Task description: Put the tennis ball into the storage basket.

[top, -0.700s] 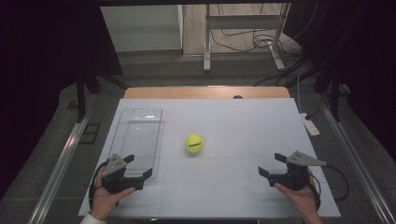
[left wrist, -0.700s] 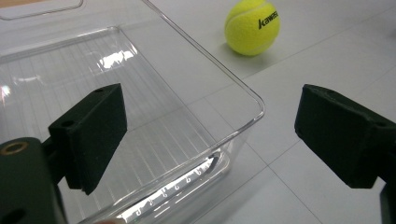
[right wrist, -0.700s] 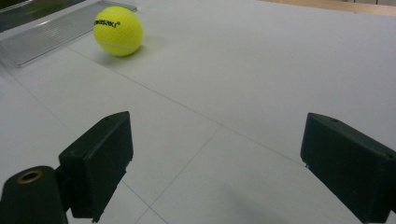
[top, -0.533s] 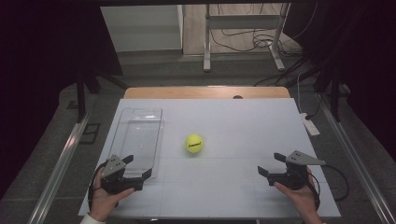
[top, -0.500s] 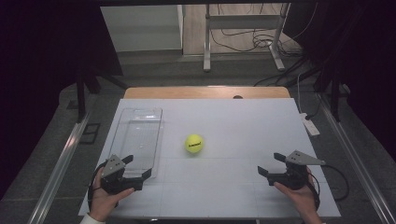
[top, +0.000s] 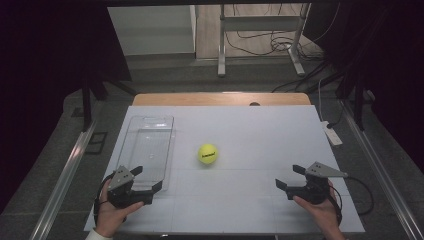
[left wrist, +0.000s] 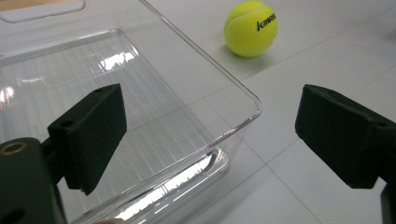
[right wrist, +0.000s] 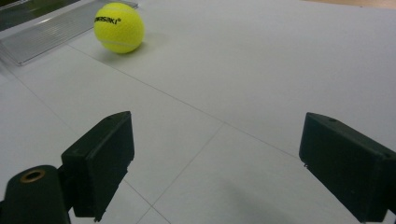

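Tennis ball and clear bin at rest, both grippers waiting at the near edge. The yellow tennis ball [top: 207, 153] lies on the white table top [top: 250, 130], about midway across it and just right of the clear plastic bin [top: 148, 150], apart from its wall. From your left gripper [top: 148, 179] the ball lies ahead and to the right, past the bin's near right corner; in the left gripper view that corner [left wrist: 250, 100] sits between the jaws, with the ball [left wrist: 251, 28] beyond. From your right gripper [top: 289, 177] the ball lies ahead and to the left, with bare table between; in the right gripper view the ball [right wrist: 118, 27] sits at upper left, next to the bin's edge [right wrist: 46, 32].

Your left gripper is somewhat nearer, but the bin corner stands in its line; your right gripper has the open path. A ball has no long axis, so any approach angle serves. The bin's long side runs away from you.

Both pairs of jaws stand wide apart and hold nothing.

The table top is smooth and seamed in panels, so the ball may roll if nudged. Behind lie a wooden table edge [top: 220, 98], a metal stand [top: 260, 30] and floor cables [top: 260, 42] in a dark room.
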A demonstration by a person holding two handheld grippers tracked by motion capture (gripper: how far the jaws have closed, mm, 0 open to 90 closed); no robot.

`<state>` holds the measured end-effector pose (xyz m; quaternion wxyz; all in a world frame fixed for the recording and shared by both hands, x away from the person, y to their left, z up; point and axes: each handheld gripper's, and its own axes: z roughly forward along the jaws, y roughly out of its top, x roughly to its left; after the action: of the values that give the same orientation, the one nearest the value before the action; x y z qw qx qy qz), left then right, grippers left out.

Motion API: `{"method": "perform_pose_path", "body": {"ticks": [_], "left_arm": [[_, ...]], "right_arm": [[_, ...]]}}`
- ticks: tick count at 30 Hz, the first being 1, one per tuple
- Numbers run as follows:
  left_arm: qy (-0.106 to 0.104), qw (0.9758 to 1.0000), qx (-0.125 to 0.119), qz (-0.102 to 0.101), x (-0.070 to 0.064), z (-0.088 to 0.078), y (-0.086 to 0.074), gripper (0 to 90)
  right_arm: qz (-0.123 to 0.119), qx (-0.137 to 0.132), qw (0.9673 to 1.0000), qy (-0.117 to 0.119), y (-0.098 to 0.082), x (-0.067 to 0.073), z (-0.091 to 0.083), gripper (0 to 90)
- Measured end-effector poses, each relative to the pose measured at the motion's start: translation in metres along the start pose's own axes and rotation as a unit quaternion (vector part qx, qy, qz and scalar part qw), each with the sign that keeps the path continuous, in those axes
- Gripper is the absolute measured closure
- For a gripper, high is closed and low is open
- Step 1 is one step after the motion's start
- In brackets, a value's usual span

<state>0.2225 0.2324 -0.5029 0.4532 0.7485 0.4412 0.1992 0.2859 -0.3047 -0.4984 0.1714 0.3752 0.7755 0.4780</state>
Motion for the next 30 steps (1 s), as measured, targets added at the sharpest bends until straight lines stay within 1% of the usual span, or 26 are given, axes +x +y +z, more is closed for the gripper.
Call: {"method": "perform_pose_path", "body": {"ticks": [6, 12, 16, 20, 22, 30], "left_arm": [[0.001, 1.0000, 0.000, -0.002, 0.000, 0.000, 0.001, 9.6], [0.004, 1.0000, 0.003, 0.004, -0.003, 0.003, 0.002, 9.7], [0.002, 1.0000, 0.003, 0.005, -0.005, 0.003, 0.004, 9.7], [0.000, 1.0000, 0.006, -0.002, -0.004, 0.003, 0.007, 10.0], [0.000, 1.0000, 0.006, -0.002, -0.004, 0.003, 0.008, 10.5], [-0.011, 0.9999, 0.006, -0.001, -0.006, 0.003, 0.015, 10.1]], "right_arm": [[0.001, 0.001, 1.0000, 0.001, 0.000, 0.000, 0.001, 10.5], [0.000, 0.005, 1.0000, 0.001, 0.001, 0.001, 0.002, 10.6], [-0.002, 0.007, 1.0000, 0.004, 0.000, 0.000, 0.005, 10.7], [-0.002, 0.007, 0.9999, 0.009, 0.000, 0.001, 0.005, 10.6], [-0.003, 0.007, 0.9999, 0.008, 0.000, 0.001, 0.004, 10.6], [-0.002, 0.008, 0.9999, 0.008, 0.000, 0.002, 0.005, 10.6]]}}
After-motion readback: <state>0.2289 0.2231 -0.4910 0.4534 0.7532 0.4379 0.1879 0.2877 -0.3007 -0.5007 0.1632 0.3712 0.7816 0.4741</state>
